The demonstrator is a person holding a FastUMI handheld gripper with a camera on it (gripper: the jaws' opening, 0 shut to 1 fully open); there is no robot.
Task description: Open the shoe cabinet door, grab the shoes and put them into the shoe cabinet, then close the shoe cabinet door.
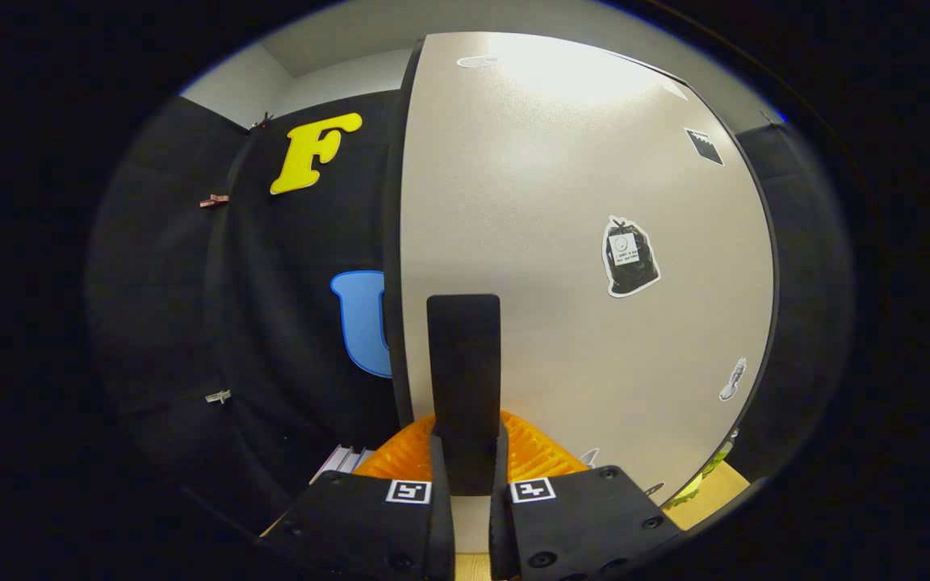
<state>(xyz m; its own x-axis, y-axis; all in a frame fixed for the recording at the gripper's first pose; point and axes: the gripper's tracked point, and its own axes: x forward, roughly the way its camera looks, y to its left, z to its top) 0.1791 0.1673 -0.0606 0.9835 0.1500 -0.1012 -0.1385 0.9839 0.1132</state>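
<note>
The shoe cabinet door (pixel 546 202) is a pale grey panel with dark edges, close in front of me. A black upright handle (pixel 463 355) is fixed near its left edge. My gripper (pixel 465 456) is shut on the lower part of this handle, with a ribbed fingertip (pixel 396 460) pressing on each side. The door's dark left edge (pixel 394 242) shows its thickness against the booth wall behind. I cannot tell how far the door stands from the cabinet. The inside of the cabinet is hidden.
Stickers dot the door, among them a black bag (pixel 630 257) and a spoon (pixel 733 379). A yellow-green thing (pixel 707 472) lies on a wooden surface (pixel 715 492) past the door's lower right corner. A white ribbed object (pixel 344 460) sits low on the left.
</note>
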